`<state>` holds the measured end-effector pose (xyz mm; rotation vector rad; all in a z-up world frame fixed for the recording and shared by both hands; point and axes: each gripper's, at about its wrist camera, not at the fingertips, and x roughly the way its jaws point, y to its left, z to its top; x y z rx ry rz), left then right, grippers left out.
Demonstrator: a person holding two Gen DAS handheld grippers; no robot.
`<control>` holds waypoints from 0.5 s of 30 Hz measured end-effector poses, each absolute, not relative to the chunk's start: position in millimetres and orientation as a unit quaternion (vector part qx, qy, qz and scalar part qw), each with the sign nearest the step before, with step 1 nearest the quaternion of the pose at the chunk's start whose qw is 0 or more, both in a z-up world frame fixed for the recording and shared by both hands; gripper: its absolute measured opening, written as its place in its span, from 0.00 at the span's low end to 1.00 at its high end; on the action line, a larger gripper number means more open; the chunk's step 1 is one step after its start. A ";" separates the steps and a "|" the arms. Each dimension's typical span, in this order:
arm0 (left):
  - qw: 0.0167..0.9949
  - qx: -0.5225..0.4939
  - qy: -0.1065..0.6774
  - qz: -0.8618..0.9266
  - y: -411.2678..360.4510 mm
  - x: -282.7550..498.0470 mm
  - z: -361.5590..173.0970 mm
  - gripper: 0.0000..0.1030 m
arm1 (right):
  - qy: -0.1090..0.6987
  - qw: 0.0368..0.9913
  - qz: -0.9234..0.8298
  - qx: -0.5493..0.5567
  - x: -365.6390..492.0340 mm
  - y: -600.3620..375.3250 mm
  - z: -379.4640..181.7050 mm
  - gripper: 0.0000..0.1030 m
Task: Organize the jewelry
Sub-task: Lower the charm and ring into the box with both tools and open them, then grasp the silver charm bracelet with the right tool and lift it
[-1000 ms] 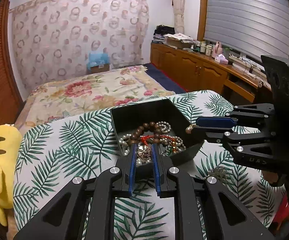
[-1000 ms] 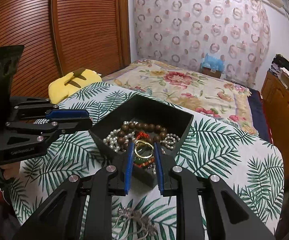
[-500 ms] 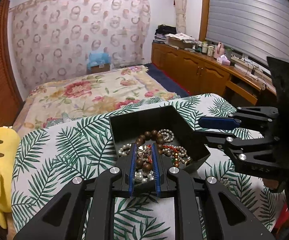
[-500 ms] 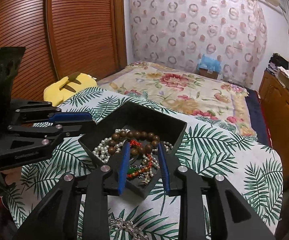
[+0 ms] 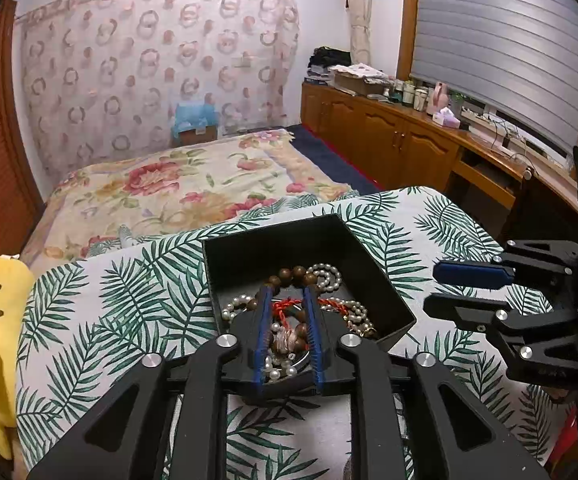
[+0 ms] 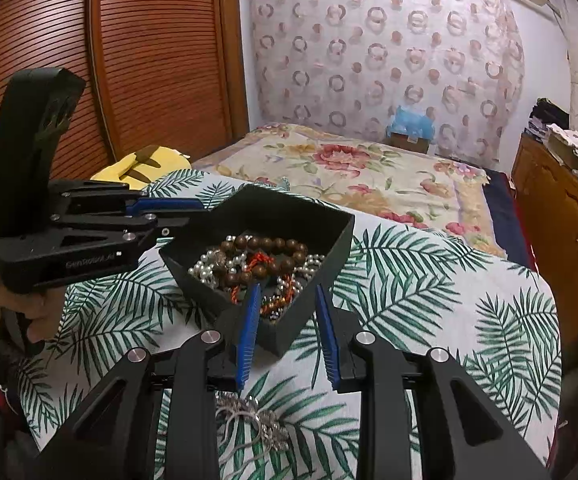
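While left gripper [image 5: 287, 298] jaws widened, right gripper [image 6: 285, 294] withdrew from tray [image 6: 331, 250].

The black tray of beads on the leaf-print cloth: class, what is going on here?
A person holds a tool in each hand over a black tray of mixed jewelry. The left tool reaches into the tray, its jaws just opening around a pale piece amid pearl strands and brown wooden beads. The right tool is open at the tray's near corner, holding nothing. A silver piece lies on the cloth outside.
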<state>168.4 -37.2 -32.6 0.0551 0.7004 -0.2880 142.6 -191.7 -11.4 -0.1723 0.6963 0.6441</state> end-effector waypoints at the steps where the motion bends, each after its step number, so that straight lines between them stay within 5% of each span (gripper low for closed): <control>1: 0.929 0.028 0.342 -0.139 -37.4 168.4 -32.6 0.27 | 0.335 0.886 0.310 -0.082 140.5 -193.1 -12.0 0.30; 6: 0.930 0.028 0.338 -0.138 -36.8 161.6 -31.4 0.37 | 0.336 0.885 0.312 -0.077 127.1 -201.1 -15.5 0.30; 8: 0.932 0.029 0.334 -0.136 -36.5 157.4 -31.3 0.53 | 0.339 0.884 0.312 -0.075 120.3 -204.7 -18.5 0.35; 15: 0.937 0.025 0.327 -0.123 -31.0 150.6 -32.0 0.85 | 0.351 0.882 0.303 -0.078 103.5 -213.2 -29.6 0.42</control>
